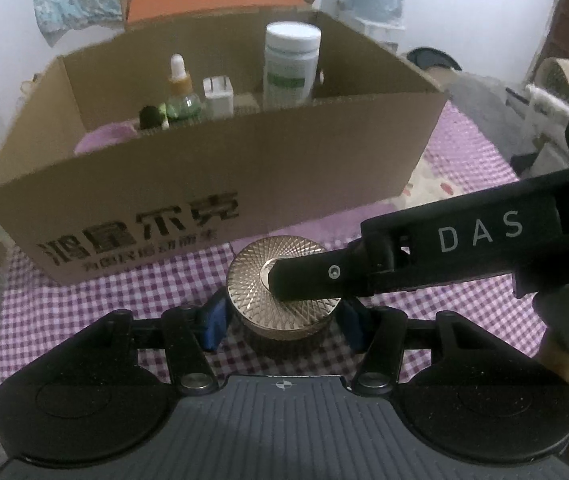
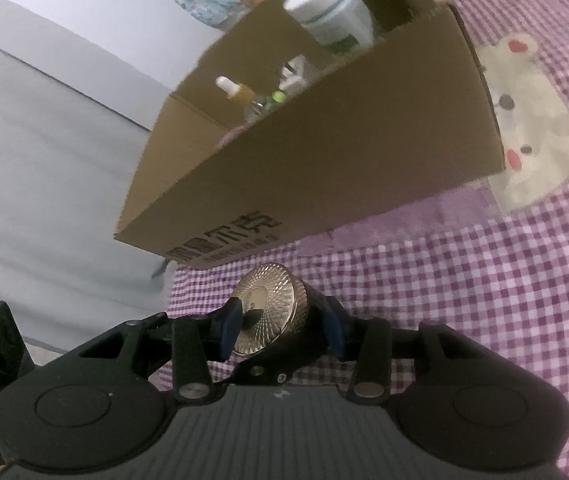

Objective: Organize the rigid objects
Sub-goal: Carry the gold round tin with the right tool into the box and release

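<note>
we've got the gold-lidded jar point(image 1: 280, 292) on the checked cloth point(image 1: 84, 280) before the cardboard box point(image 1: 220, 184). left hand-held gripper point(image 1: 280, 320) clamps its sides, right hand-held gripper point(image 2: 280, 326) pinches lid and base. looks heavy, slick, breakable; hold the knurled rim.

jar point(image 1: 282, 298): round, dark body, gold lid with cut diamond pattern; upright on the checked cloth, at 6 o'clock of the box, just in front of its printed wall.
cardboard box point(image 1: 220, 184): open top, brown, dark print on near wall.
box contents: white-capped bottle point(image 1: 292, 64) at 1 o'clock, dropper bottle point(image 1: 178, 76) at 11 o'clock, both upright.
</note>
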`<state>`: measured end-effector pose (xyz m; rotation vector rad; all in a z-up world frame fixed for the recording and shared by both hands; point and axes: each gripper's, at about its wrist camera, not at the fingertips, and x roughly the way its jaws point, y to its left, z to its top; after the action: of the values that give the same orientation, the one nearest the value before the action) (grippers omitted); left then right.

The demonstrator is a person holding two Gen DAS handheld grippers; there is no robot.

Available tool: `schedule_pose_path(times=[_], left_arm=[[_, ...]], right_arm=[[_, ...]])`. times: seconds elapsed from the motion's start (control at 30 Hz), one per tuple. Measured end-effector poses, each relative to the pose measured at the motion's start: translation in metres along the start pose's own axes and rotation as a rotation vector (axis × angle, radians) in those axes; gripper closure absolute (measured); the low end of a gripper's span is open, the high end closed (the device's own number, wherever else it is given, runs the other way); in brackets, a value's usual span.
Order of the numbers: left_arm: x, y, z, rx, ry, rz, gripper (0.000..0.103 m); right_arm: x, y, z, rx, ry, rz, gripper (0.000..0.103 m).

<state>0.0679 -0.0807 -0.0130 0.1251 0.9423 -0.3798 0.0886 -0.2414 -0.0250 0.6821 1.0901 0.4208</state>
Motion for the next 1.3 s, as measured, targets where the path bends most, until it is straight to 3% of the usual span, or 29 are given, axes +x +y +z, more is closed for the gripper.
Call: schedule_pose_path(times=[0.33, 0.53, 0.7, 0.9, 1.3], left_arm=[[-0.065, -0.001, 0.049, 0.021, -0.166, 0.018, 0.048], [-0.069, -0.003, 0.098, 0.040, -0.220, 0.006, 0.048], [-0.031, -0.005, 0.130, 0.037, -0.164, -0.013, 0.048], [0.018, -0.004, 0.137, 0.013, -0.052, -0.017, 0.048], [0.063, 0.001, 0.139, -0.046, 0.066, -0.079, 0.048]], right_arm=[[-0.048, 0.058, 0.027, -0.134, -0.132, 0.042, 0.056], [-0.070, 0.083, 0.070, -0.231, -0.212, 0.029, 0.055], [-0.061, 0.072, 0.112, -0.231, -0.192, -0.016, 0.055], [-0.022, 0.046, 0.147, -0.227, -0.098, -0.096, 0.055], [0.016, 0.036, 0.160, -0.380, -0.010, -0.237, 0.056]])
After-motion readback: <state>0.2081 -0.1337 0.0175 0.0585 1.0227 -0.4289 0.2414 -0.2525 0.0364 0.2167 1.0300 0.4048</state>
